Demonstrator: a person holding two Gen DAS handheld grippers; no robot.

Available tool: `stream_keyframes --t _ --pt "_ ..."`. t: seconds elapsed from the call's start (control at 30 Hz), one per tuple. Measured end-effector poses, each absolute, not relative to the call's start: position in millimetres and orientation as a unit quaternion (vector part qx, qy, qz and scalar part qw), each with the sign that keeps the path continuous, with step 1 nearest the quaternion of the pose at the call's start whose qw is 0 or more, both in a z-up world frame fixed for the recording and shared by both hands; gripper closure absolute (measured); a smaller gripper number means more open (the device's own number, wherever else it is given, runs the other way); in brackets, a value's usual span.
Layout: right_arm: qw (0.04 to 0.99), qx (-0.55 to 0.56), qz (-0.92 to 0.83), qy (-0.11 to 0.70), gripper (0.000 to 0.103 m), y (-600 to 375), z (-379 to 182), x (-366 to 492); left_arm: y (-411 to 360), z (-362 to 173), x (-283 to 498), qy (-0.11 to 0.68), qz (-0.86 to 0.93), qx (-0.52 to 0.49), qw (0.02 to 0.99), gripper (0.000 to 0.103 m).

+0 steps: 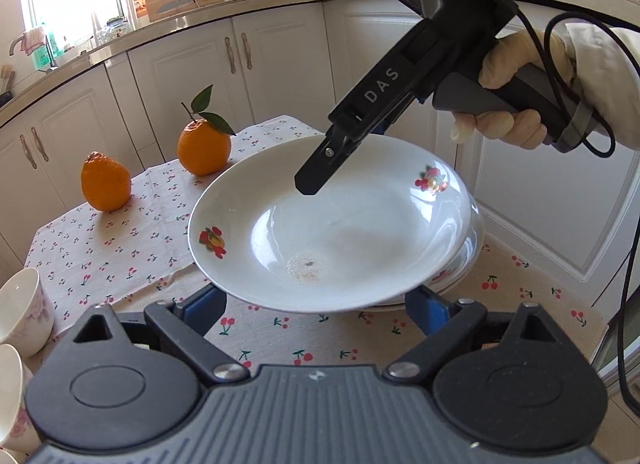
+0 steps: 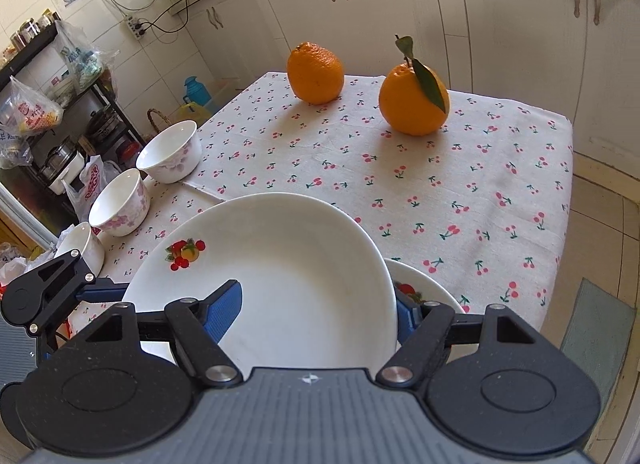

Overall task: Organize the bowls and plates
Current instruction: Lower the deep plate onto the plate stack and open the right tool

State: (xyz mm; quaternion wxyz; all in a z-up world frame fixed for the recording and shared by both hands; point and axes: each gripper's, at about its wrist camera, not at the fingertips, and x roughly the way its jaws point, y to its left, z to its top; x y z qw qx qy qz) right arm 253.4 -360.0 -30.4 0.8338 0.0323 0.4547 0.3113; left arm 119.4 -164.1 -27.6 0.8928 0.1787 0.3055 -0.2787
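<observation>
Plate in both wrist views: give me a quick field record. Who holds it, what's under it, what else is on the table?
upper plate: lifted, tilted, above lower plate
right claw: shut on upper plate's rim, one finger inside, one outside
left claw: open, fingers beneath near rim; contact unclear
bowls: three, along table's edge
oranges: two, far side of tablecloth
</observation>
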Motion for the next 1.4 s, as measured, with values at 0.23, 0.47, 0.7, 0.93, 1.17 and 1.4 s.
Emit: stream_keyframes --t 0.23,0.47,0.7,0.93,1.17,1.4 --pt "0.840 0.044 0.295 0.454 0.023 -378.5 -34.8 240.0 -176.7 -32.0 120.4 0.313 -0.301 0.184 0.882 0.007" --pt "0.841 0.052 0.282 0.458 0.023 -393.0 -41.4 231.2 -185.9 -37.8 121.6 0.320 -0.318 0.187 0.873 0.007" --pt "0.841 0.056 0.276 0.462 0.023 -400.6 -47.4 227.4 -189.0 -41.7 124.3 0.327 -0.327 0.187 0.867 0.007" --pt "0.842 0.056 0.271 0.463 0.023 -404.1 -47.6 224.9 -189.5 -43.6 128.2 0.332 -0.334 0.177 0.864 0.007" --pt "0.842 0.052 0.267 0.466 0.023 -404.7 -47.1 222.2 -188.7 -47.7 134.0 0.336 -0.335 0.172 0.863 0.007" --pt "0.843 0.049 0.262 0.468 0.023 -404.9 -47.3 220.0 -186.4 -50.3 139.1 0.335 -0.334 0.170 0.864 0.006"
